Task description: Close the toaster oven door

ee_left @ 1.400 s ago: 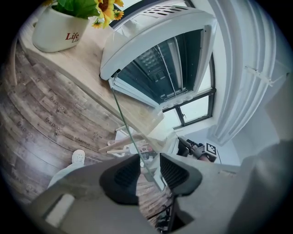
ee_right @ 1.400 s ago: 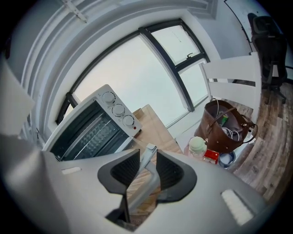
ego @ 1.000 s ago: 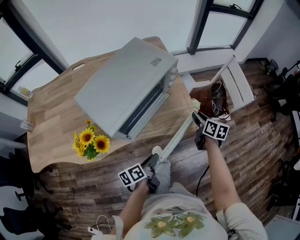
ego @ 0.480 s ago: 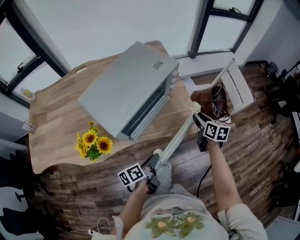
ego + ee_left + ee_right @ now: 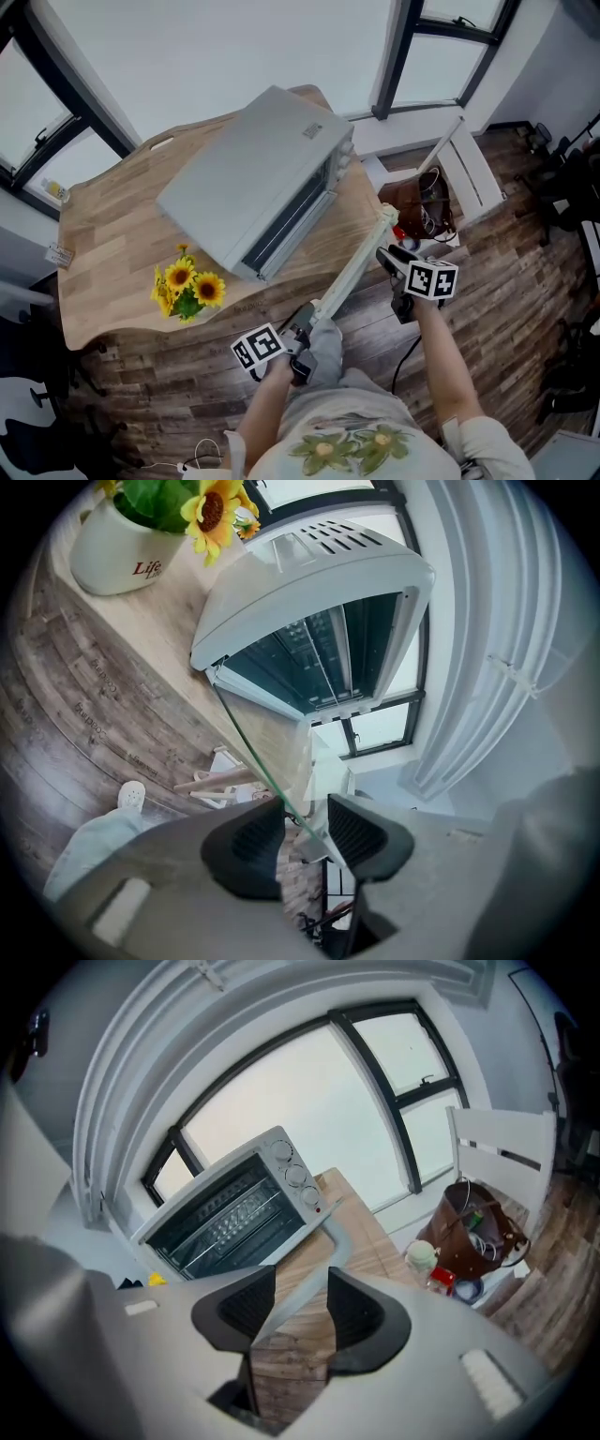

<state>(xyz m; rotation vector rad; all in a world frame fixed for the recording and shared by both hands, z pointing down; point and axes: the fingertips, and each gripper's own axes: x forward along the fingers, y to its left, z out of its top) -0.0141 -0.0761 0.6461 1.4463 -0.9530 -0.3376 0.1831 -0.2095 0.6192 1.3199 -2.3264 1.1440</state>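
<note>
The silver toaster oven stands on the wooden table with its glass door hanging open towards me. The door's pale handle bar runs slantwise between my two grippers. My left gripper is at the bar's near end; in the left gripper view its pads sit on the door's edge and handle end. My right gripper is just off the bar's far end. Its jaws have just been opening. In the right gripper view the handle shows between the pads, unpressed.
A mug of sunflowers stands on the table's near left. To the right of the table are a white chair and a brown bag on the plank floor. My legs are under the door.
The right gripper has let go of the handle's far end, spread its jaws and drawn back a little towards me. The left gripper stays on the near end.
</note>
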